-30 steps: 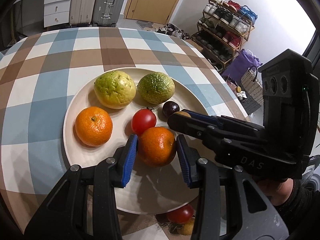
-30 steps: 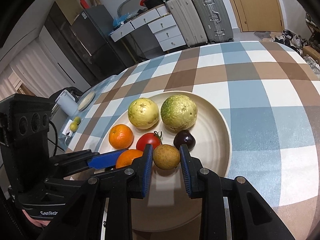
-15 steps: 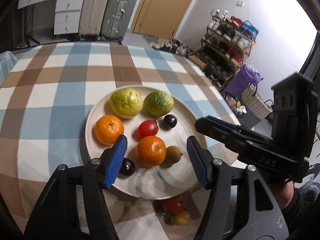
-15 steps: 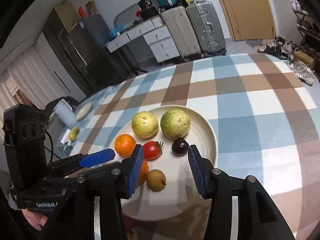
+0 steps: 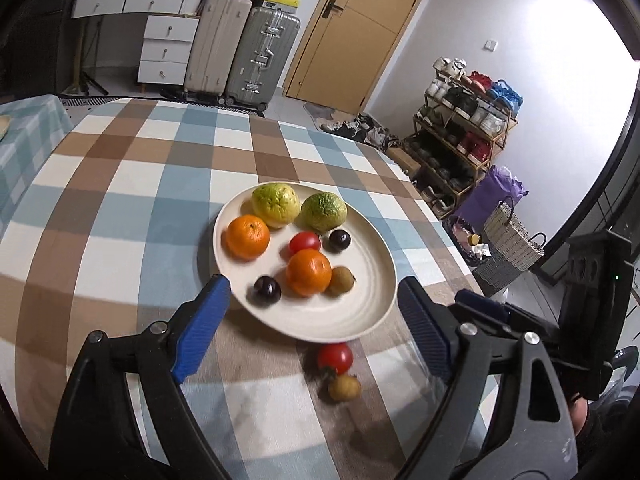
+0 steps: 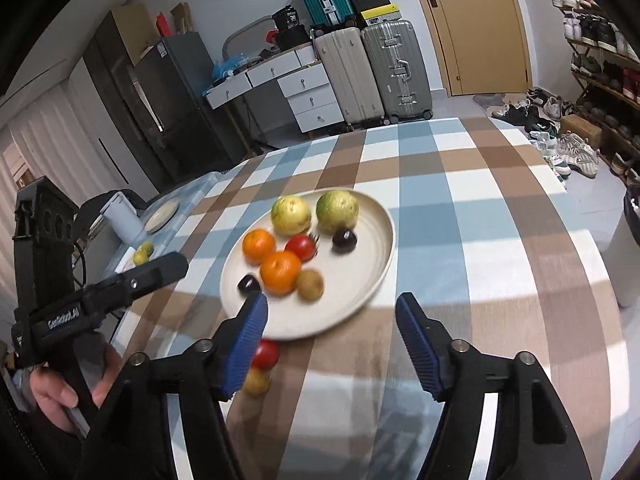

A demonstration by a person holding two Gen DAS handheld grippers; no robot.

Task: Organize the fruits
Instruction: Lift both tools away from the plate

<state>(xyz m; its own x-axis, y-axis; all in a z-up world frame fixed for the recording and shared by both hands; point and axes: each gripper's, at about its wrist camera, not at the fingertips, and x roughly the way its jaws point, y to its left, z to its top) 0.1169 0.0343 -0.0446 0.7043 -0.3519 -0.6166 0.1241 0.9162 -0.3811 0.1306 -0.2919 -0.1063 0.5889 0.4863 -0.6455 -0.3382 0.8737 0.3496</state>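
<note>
**Left wrist view**
- Left gripper (image 5: 312, 304): jaws spread wide, have just been opening, nothing between the blue pads; they hang above the near rim of the plate (image 5: 360, 320), not touching it.
- Plate sits on the checked tablecloth (image 5: 120, 200), cream, round.
- On plate, far side: 2 yellow-green guavas side by side, left guava (image 5: 276, 205), right guava (image 5: 323, 212).
- Far orange (image 5: 248, 237) touching the left guava's near side.
- Mid plate: tomato on plate (image 5: 305, 242), dark plum (image 5: 339, 240) just right of it.
- Near orange (image 5: 309, 272) in front of the tomato, w/ a brown fruit (image 5: 341, 279) touching its right side and a 2nd dark plum (image 5: 267, 289) just left of it.
- Off plate, on the cloth near its rim: loose tomato (image 5: 335, 357) and a loose brown fruit (image 5: 344, 387) right below it, touching or nearly so.
- Right gripper (image 5: 480, 308) comes in from the right edge; from here can't tell how its jaws stand.

**Right wrist view**
- Right gripper (image 6: 332, 320): jaws spread, have just been opening, nothing pinched; pads hover over the plate's near rim (image 6: 320, 328).
- Same 8 fruits on plate: guavas at the back, oranges left-centre, brown fruit right of the near orange.
- Loose tomato (image 6: 266, 354) and loose brown fruit (image 6: 257, 382) lie on the cloth, partly behind the left pad.
- Left gripper (image 6: 168, 268) at left, held by a hand (image 6: 60, 396); its fingertips are hidden behind the right gripper.
- Bkgd: suitcases (image 6: 376, 72), white drawers (image 6: 312, 96), door (image 6: 476, 24).
</note>
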